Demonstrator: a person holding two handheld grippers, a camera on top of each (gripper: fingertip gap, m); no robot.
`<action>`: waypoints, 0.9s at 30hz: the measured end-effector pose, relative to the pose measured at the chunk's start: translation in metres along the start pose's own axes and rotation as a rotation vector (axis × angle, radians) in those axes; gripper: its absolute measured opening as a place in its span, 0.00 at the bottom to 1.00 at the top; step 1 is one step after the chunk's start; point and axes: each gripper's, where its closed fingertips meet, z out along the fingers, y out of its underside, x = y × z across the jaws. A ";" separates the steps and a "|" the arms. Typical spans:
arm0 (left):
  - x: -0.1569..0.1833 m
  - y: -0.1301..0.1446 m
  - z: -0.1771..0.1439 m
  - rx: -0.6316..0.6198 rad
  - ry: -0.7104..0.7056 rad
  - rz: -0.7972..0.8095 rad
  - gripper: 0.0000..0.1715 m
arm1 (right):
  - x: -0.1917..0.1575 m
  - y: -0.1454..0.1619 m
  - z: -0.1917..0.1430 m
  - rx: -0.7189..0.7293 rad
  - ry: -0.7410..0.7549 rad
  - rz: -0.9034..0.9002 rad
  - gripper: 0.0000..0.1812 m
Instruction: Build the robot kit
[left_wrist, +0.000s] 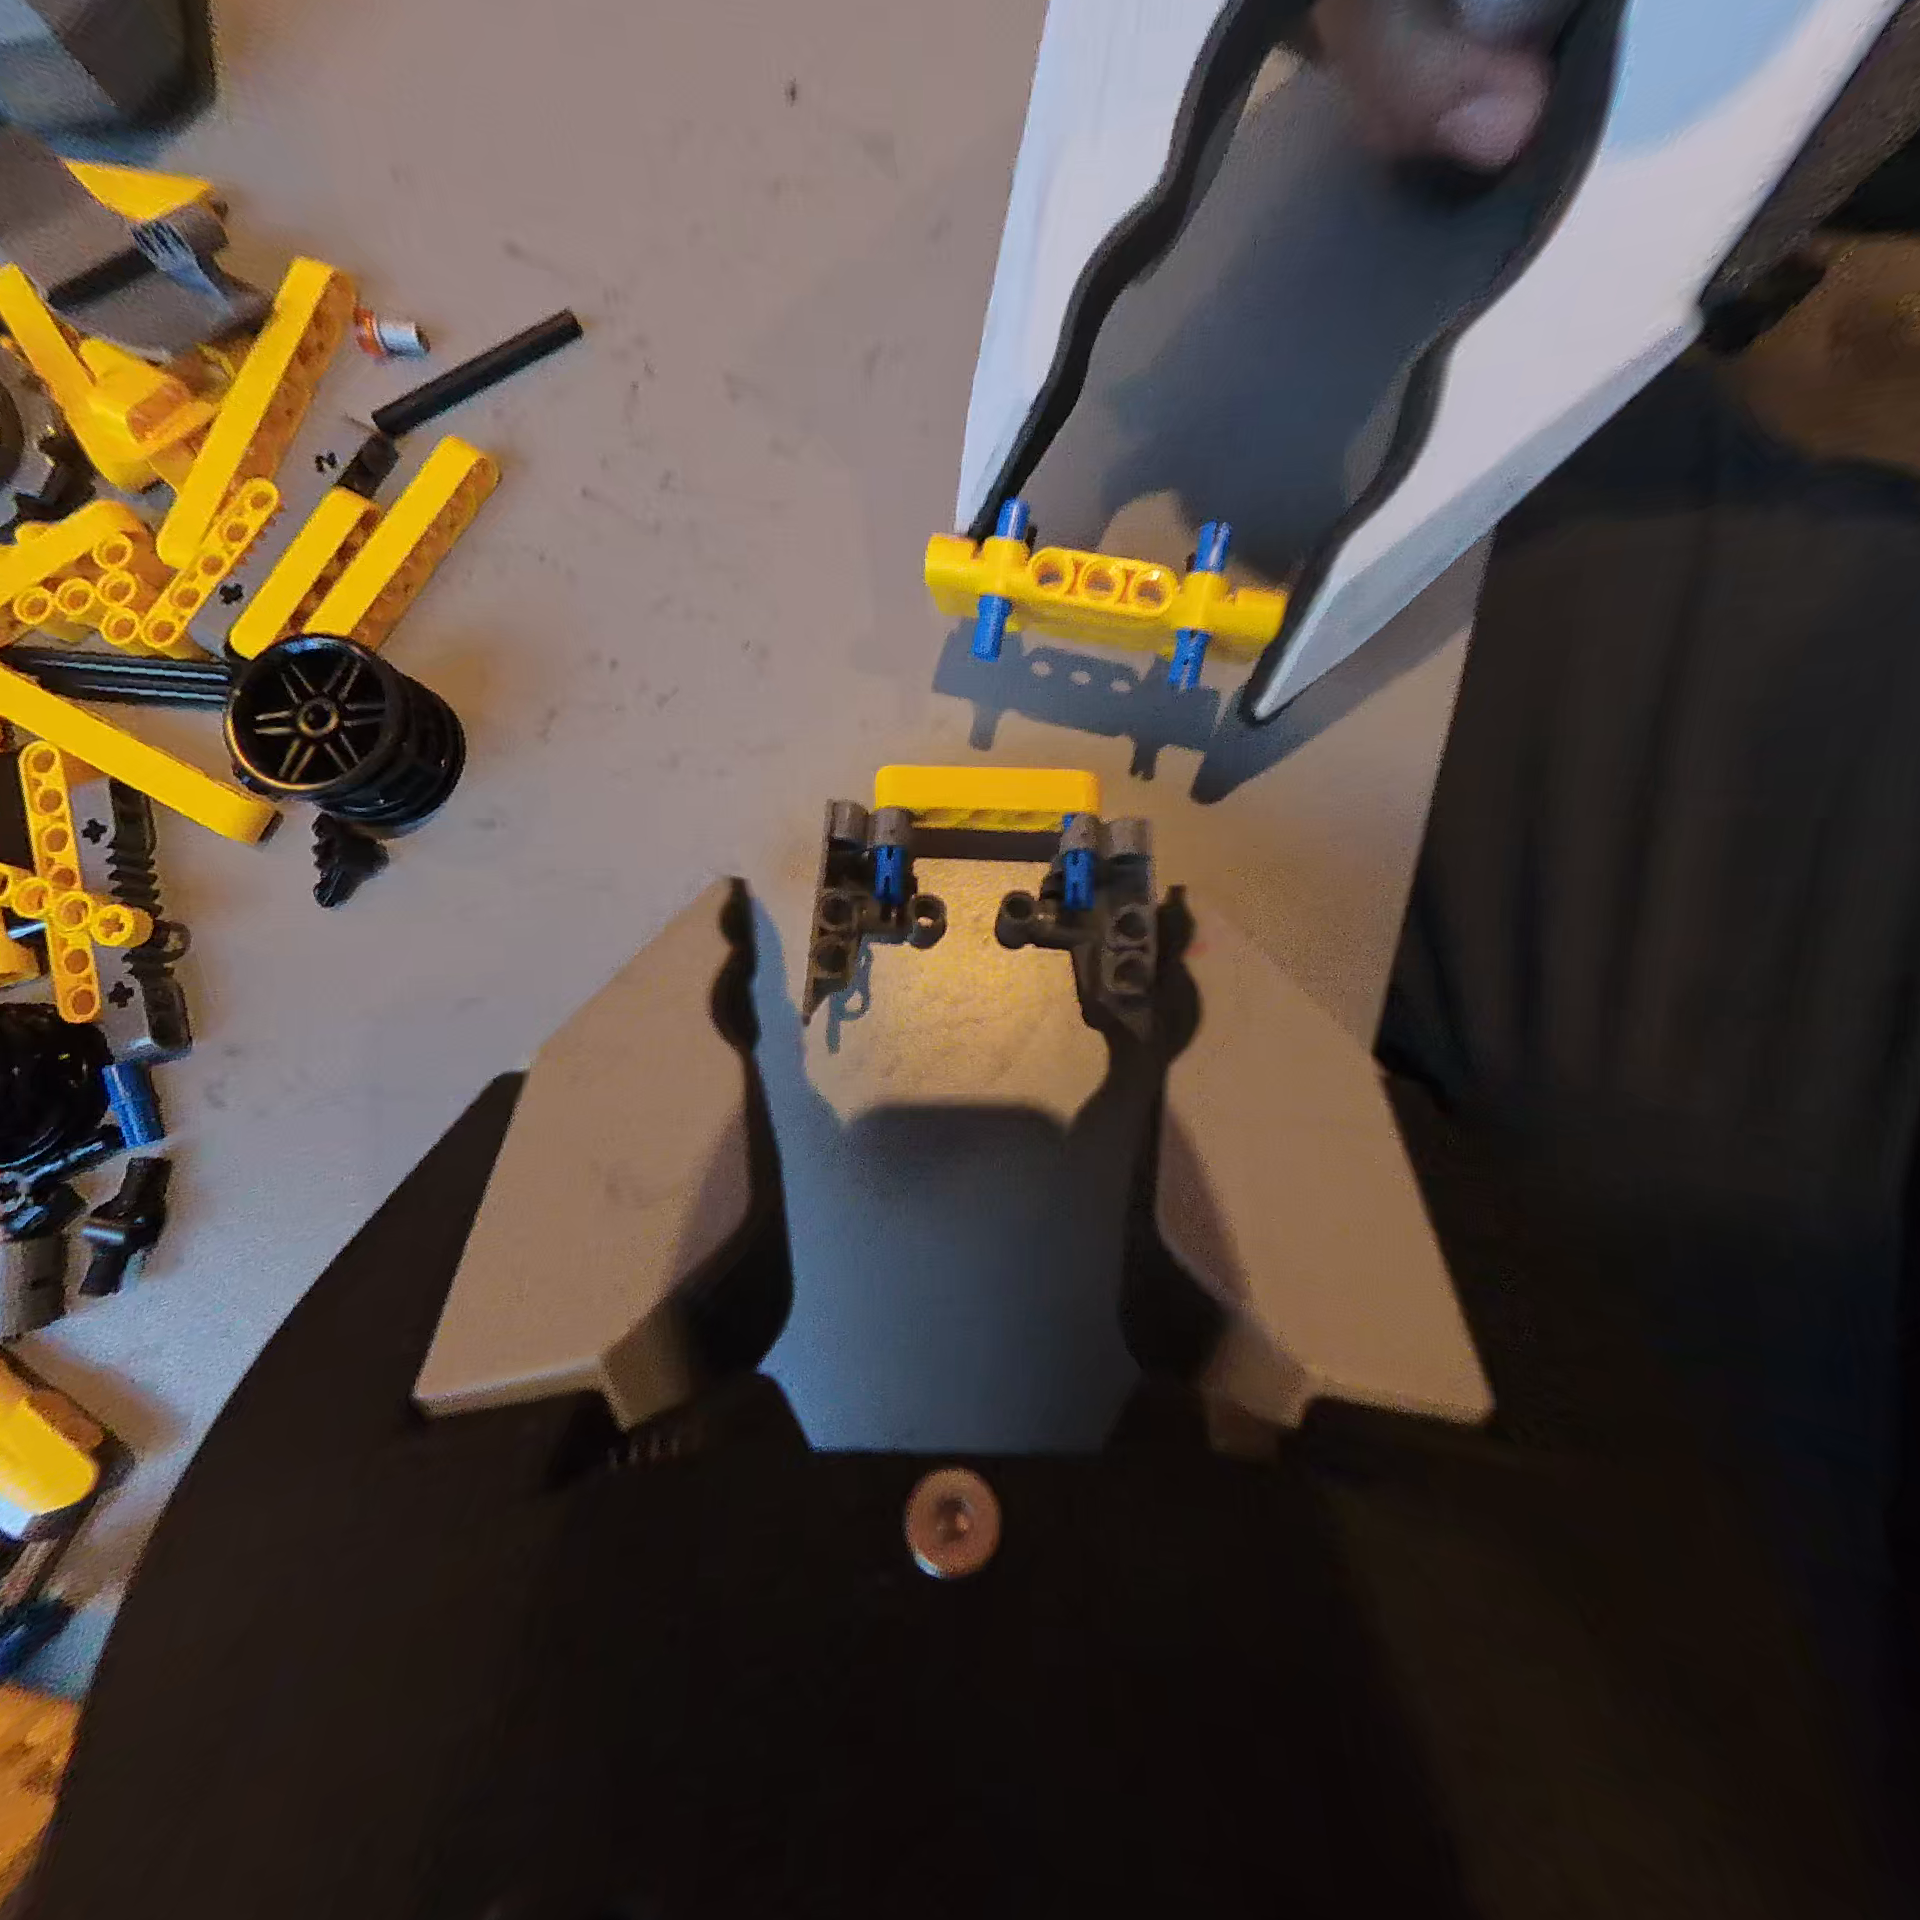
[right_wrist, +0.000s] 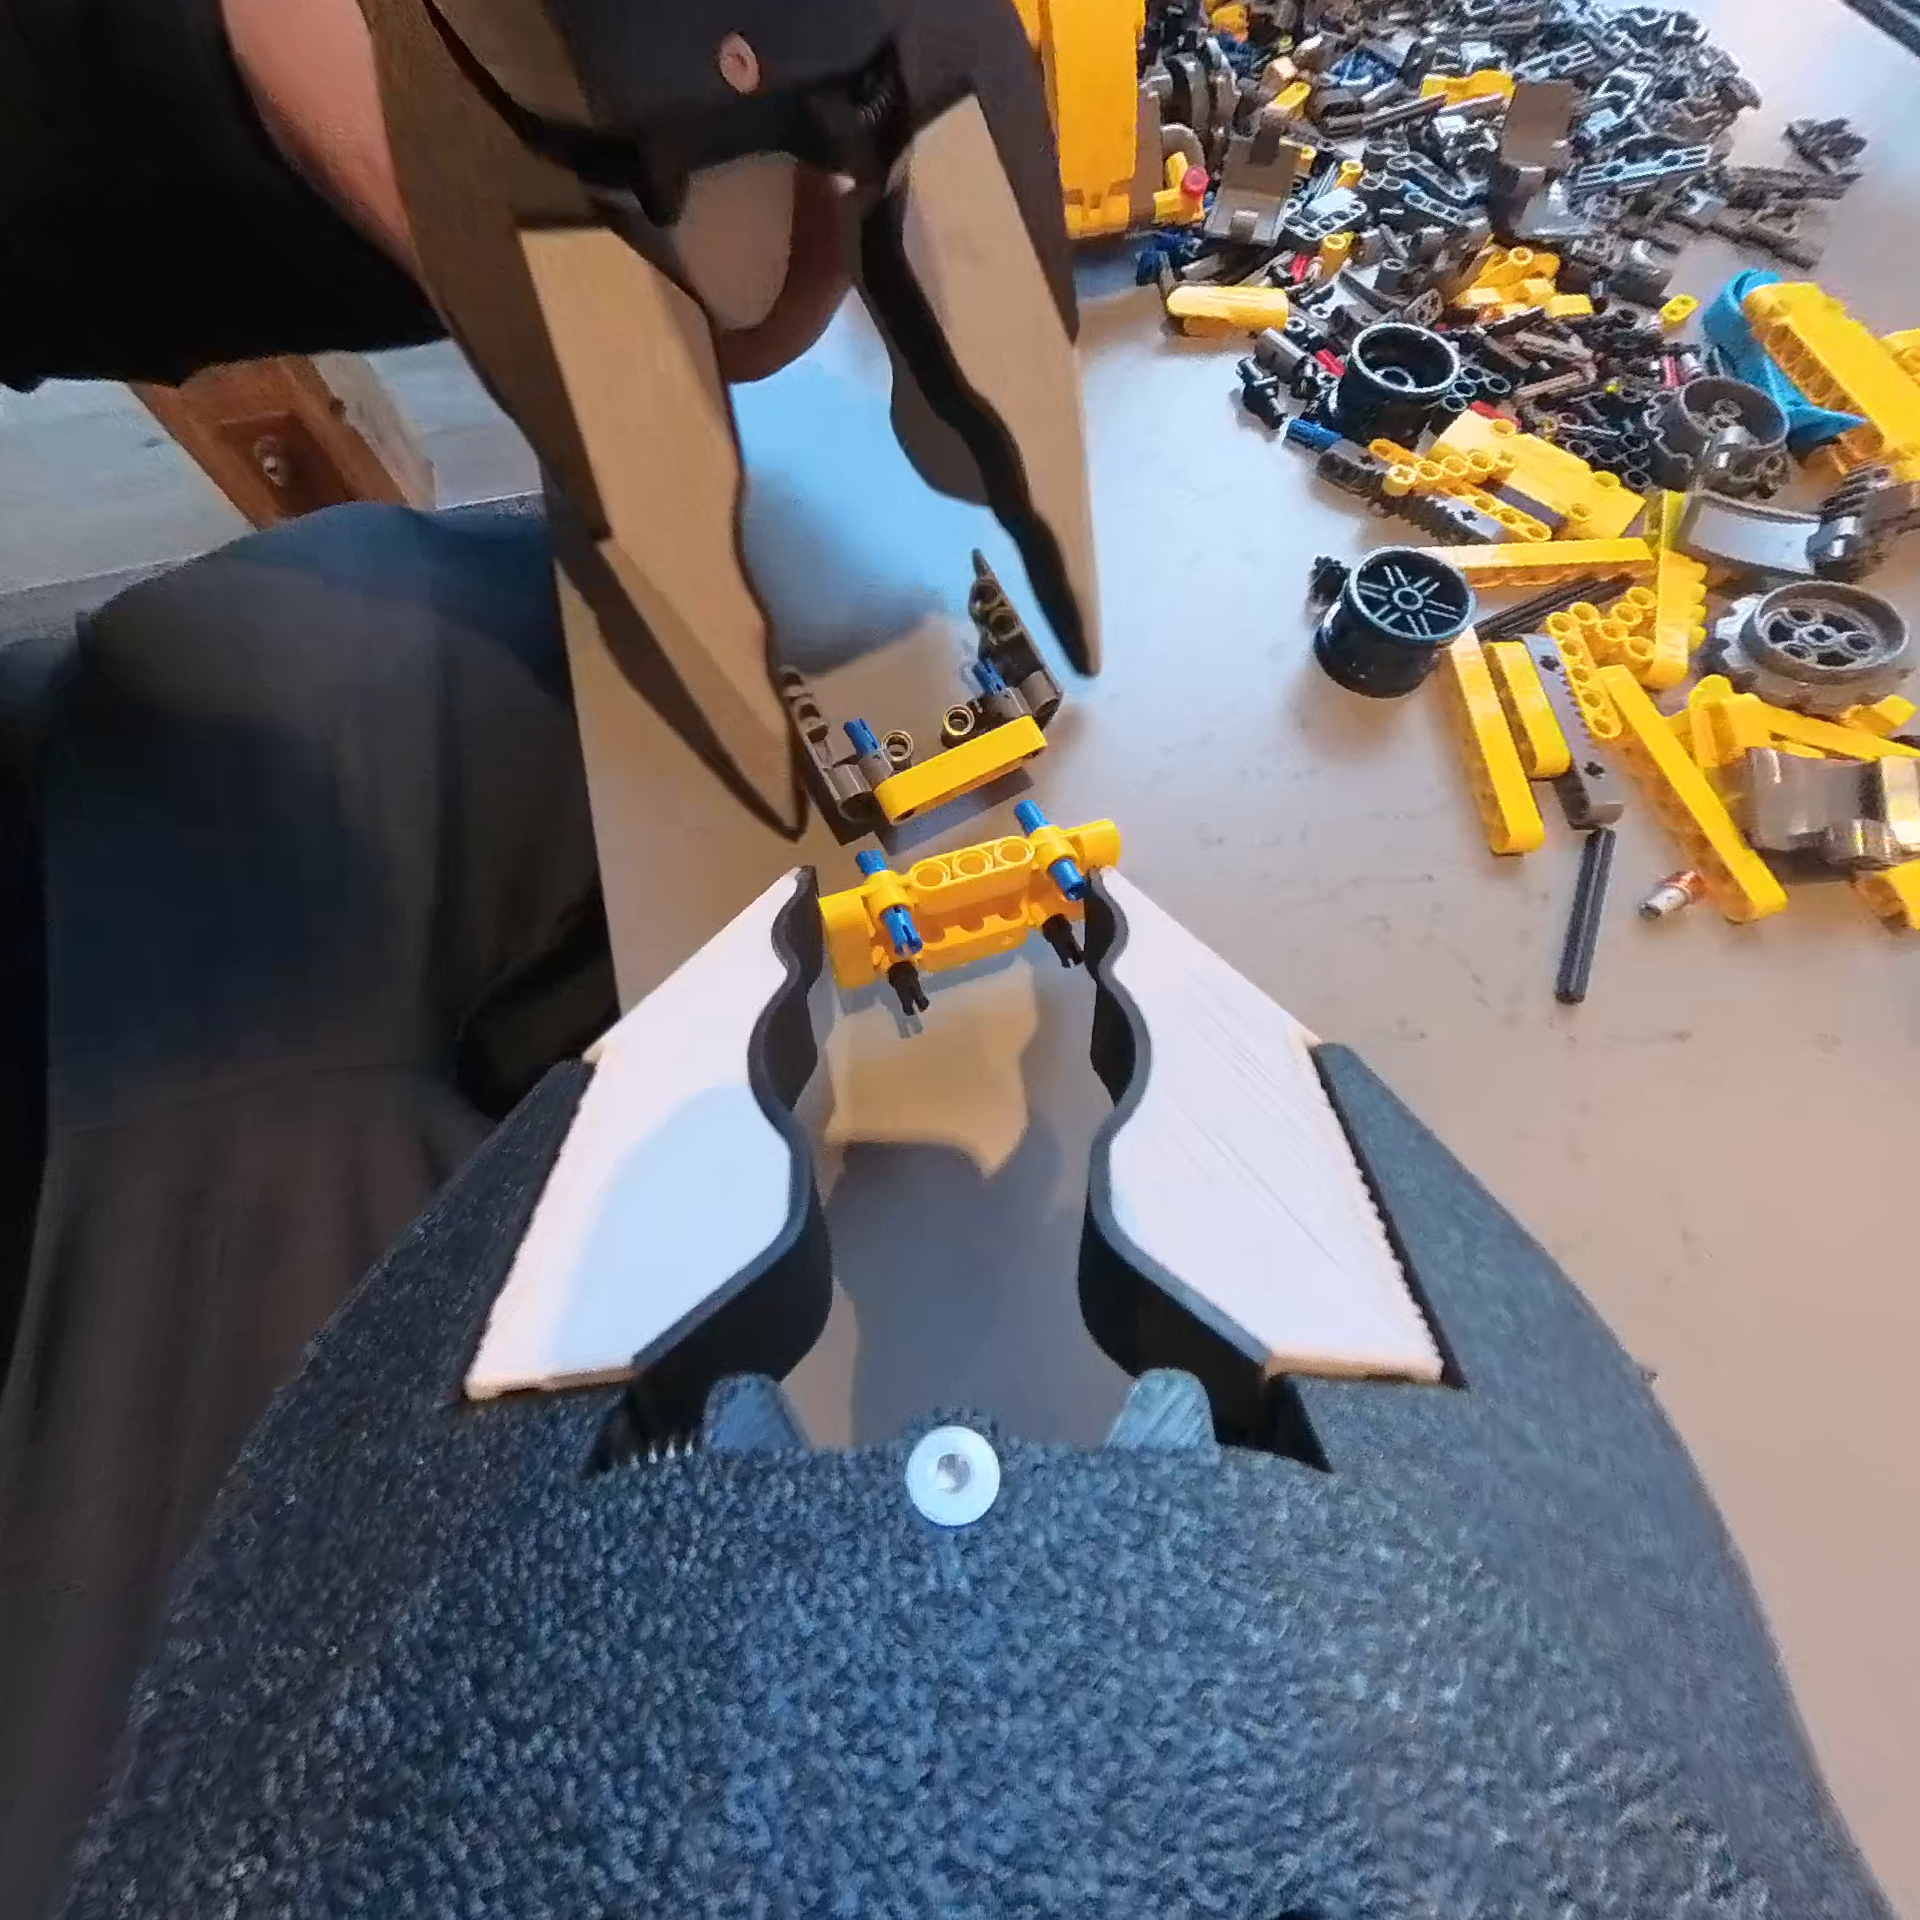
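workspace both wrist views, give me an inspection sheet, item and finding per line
surface: pale tabletop, scuffed
job's things: yellow frame piece with blue pins; dark grey assembly with yellow beam
clutter: pile of yellow and black building pieces, black wheel, black axle
grippers: right hand-held gripper shut on the yellow frame piece; left hand-held gripper straddles the dark grey assembly, grip cannot be told
cables: nothing seen
surroundings: person's dark clothing, wooden table leg

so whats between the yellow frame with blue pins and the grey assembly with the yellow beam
Nothing: a narrow strip of bare table, carrying only the yellow frame's shadow, separates it from the grey assembly. Both wrist views show the gap.
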 end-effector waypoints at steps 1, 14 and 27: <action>0.000 0.004 0.002 -0.020 0.008 0.011 0.39 | 0.001 0.000 0.001 -0.003 -0.002 0.000 0.28; -0.006 0.021 -0.016 0.120 0.052 -0.027 0.38 | -0.012 -0.032 -0.004 0.161 -0.357 0.190 0.28; -0.004 0.023 -0.017 0.113 0.017 -0.006 0.38 | -0.001 -0.044 -0.015 0.268 -0.391 0.276 0.28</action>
